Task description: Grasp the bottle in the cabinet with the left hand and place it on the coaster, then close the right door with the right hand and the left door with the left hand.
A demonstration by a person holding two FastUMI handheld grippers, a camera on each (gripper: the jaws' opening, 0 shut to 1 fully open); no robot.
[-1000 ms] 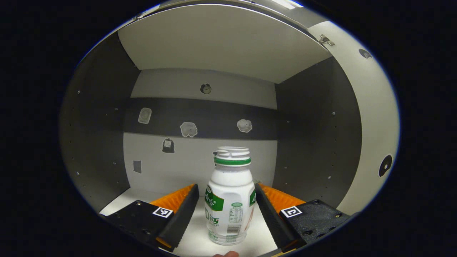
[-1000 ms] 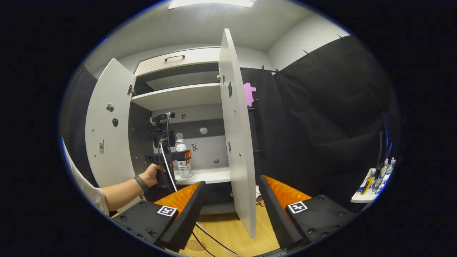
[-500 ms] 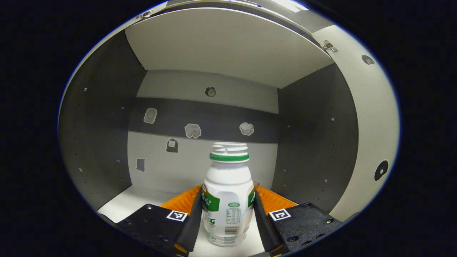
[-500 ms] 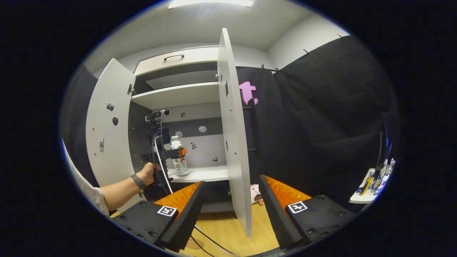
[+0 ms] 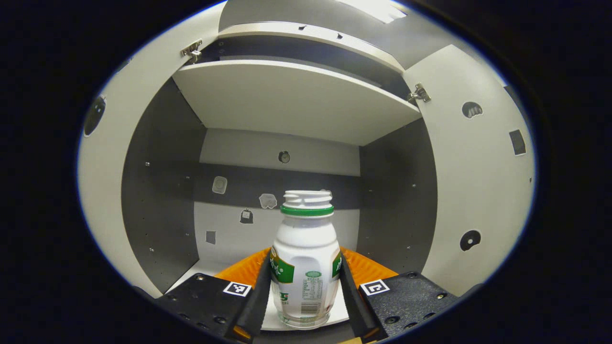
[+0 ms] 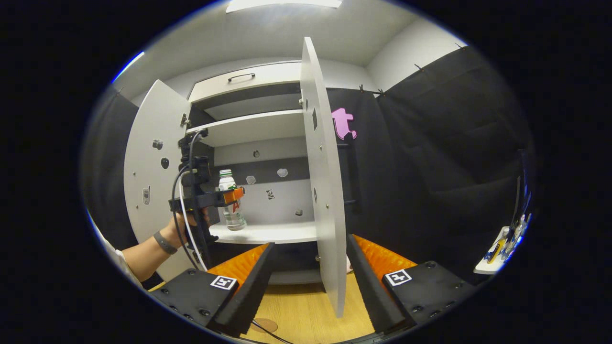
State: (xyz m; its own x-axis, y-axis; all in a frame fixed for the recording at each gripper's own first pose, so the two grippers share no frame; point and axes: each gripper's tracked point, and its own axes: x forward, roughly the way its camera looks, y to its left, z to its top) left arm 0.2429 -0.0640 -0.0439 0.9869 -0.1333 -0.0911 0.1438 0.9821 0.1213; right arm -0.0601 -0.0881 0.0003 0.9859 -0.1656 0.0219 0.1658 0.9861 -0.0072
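A white bottle point(image 5: 305, 267) with a green neck ring and no cap stands upright between the fingers of my left gripper point(image 5: 304, 253), which is shut on its body. In the right gripper view a hand point(image 6: 184, 224) holds that gripper, and the bottle point(image 6: 228, 203) is at the front edge of the cabinet's lower shelf point(image 6: 272, 232). I cannot tell if its base touches the shelf. Both doors are swung out: the left door point(image 6: 153, 186) and the right door point(image 6: 325, 191), seen edge-on. A round coaster point(image 6: 264, 325) lies on the wooden table. My right gripper point(image 6: 310, 243) is open and holds nothing, in front of the right door.
An upper shelf point(image 5: 296, 95) roofs the bottle's compartment. A drawer front with a handle point(image 6: 244, 76) tops the cabinet. A small white shelf with several bottles point(image 6: 499, 246) hangs at the far right. A cable point(image 6: 184, 229) trails from the left gripper to the wooden table point(image 6: 306, 310).
My left gripper's fingers closed onto the bottle, then drew back with it from deep in the cabinet to the shelf's front edge. The right gripper has barely shifted.
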